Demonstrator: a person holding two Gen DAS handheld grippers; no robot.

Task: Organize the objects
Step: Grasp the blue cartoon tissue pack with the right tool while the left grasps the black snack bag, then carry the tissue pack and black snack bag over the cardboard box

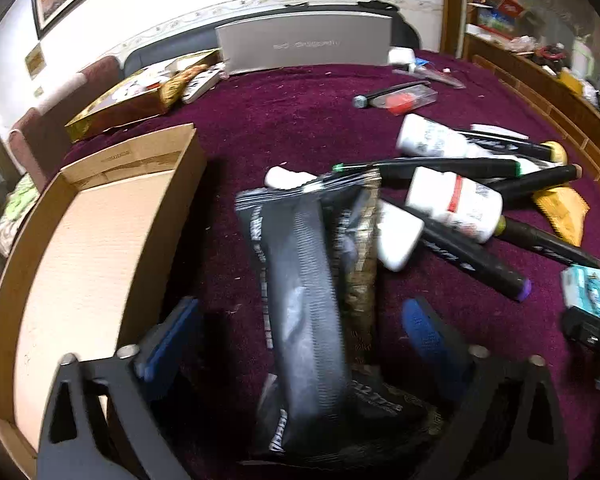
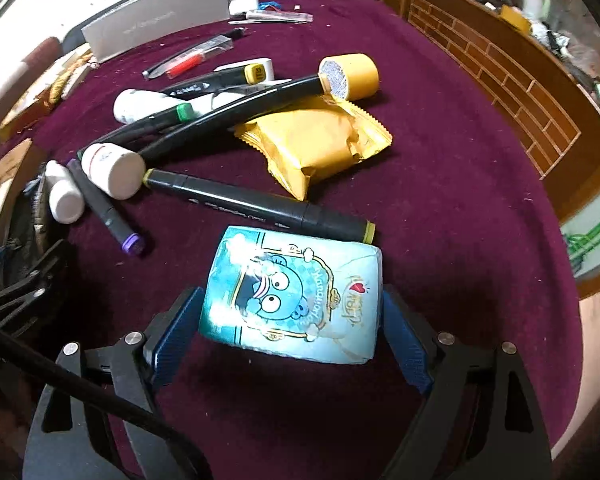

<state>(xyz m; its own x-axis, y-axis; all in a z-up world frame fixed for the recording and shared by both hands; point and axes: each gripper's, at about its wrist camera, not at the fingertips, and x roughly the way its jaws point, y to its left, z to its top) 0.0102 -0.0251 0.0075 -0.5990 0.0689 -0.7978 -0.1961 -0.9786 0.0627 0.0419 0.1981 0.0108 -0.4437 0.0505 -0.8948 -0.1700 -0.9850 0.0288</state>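
My left gripper (image 1: pixel 300 332) is open, its blue pads wide on either side of a black snack packet (image 1: pixel 304 304) with a gold-edged packet beside it on the maroon cloth. An open cardboard box (image 1: pixel 88 248) lies to its left. My right gripper (image 2: pixel 290 332) is open around a light blue tissue pack (image 2: pixel 296 296) with a cartoon face; the pads stand beside it and I cannot tell if they touch. Beyond lie black markers (image 2: pixel 260 204), white bottles (image 2: pixel 114 174), a yellow snack packet (image 2: pixel 316 144) and a yellow-capped tube (image 2: pixel 350 76).
A grey carton (image 1: pixel 304 46) stands at the table's far edge, a gold box (image 1: pixel 120 108) at the far left. A red-and-clear pen case (image 1: pixel 404 98) lies mid-back. A wooden lattice sideboard (image 2: pixel 500 80) runs along the right. The left gripper shows in the right wrist view (image 2: pixel 24 280).
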